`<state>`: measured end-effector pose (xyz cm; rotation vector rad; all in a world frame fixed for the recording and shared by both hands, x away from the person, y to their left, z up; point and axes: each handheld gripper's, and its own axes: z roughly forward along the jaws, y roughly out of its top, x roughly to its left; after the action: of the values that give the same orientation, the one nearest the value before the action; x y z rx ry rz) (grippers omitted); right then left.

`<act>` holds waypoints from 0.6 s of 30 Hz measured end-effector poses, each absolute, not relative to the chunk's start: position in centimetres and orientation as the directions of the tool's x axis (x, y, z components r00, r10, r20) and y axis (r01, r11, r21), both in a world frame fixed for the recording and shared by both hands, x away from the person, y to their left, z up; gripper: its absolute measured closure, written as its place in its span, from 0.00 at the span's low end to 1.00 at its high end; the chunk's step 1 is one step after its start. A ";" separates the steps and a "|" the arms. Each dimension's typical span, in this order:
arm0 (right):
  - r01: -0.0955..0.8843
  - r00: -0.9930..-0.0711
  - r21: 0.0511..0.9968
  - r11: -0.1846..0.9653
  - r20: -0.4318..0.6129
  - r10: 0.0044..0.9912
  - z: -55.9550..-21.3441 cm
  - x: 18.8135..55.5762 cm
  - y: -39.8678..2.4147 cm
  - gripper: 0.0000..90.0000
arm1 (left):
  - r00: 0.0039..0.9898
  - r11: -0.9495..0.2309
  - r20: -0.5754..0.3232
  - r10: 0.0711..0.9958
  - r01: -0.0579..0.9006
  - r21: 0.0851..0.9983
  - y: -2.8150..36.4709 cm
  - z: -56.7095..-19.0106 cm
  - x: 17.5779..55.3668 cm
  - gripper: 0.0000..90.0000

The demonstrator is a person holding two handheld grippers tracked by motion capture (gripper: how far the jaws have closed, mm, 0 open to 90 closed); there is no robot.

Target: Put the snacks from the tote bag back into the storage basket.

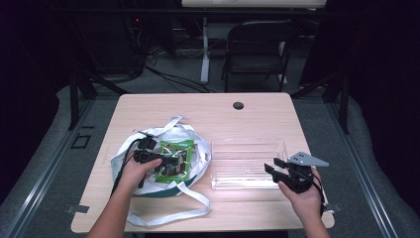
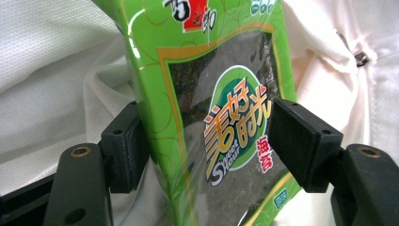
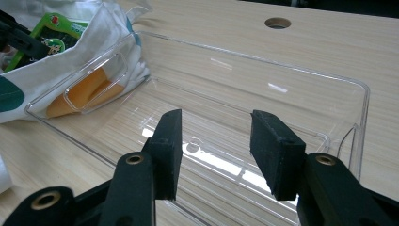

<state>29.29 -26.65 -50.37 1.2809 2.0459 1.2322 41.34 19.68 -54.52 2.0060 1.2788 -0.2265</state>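
One green foil seaweed packet [image 2: 221, 108] stands lengthwise between the left hand-held gripper's [image 2: 207, 141] pinching jaws; right hand-held gripper [image 3: 214, 146] spread, clear plastic tray [image 3: 329, 89] ahead.

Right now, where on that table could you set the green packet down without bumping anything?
Inside the clear tray, which is empty. Bare wood also runs along the far edge around the round hole, and along the near edge between the two arms. The left side is crowded: the white bag and its straps sprawl there.
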 end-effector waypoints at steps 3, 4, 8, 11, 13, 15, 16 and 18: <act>0.490 -0.478 0.854 0.176 0.095 0.873 -50.4 29.3 -26.7 0.60 | 0.494 -0.240 -0.498 0.713 0.839 0.489 19.7 -54.5 41.3 0.36; 0.489 -0.478 0.855 0.174 0.096 0.873 -50.4 29.3 -26.7 0.60 | 0.498 -0.246 -0.493 0.713 0.836 0.490 19.7 -54.5 41.3 0.38; 0.489 -0.475 0.855 0.172 0.095 0.875 -50.4 29.3 -26.6 0.60 | 0.502 -0.253 -0.492 0.712 0.836 0.487 19.9 -54.5 41.3 0.41; 0.487 -0.476 0.856 0.174 0.093 0.874 -50.4 29.3 -26.6 0.60 | 0.504 -0.256 -0.491 0.711 0.835 0.486 20.0 -54.5 41.3 0.42; 0.486 -0.475 0.858 0.170 0.096 0.875 -50.4 29.3 -26.6 0.60 | 0.500 -0.251 -0.496 0.709 0.837 0.486 20.0 -54.6 41.3 0.42; 0.485 -0.475 0.858 0.170 0.096 0.875 -50.4 29.3 -26.7 0.60 | 0.495 -0.241 -0.507 0.705 0.841 0.485 20.0 -54.7 41.4 0.42; 0.485 -0.475 0.858 0.170 0.096 0.875 -50.4 29.3 -26.7 0.60 | 0.497 -0.244 -0.513 0.700 0.841 0.483 20.1 -54.7 41.5 0.42; 0.485 -0.473 0.859 0.167 0.096 0.876 -50.4 29.3 -26.7 0.60 | 0.490 -0.232 -0.535 0.688 0.848 0.477 20.1 -54.8 41.7 0.41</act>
<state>29.30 -26.68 -50.41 1.2859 2.0266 1.2394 41.69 20.11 -54.84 1.9908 1.2641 -0.2725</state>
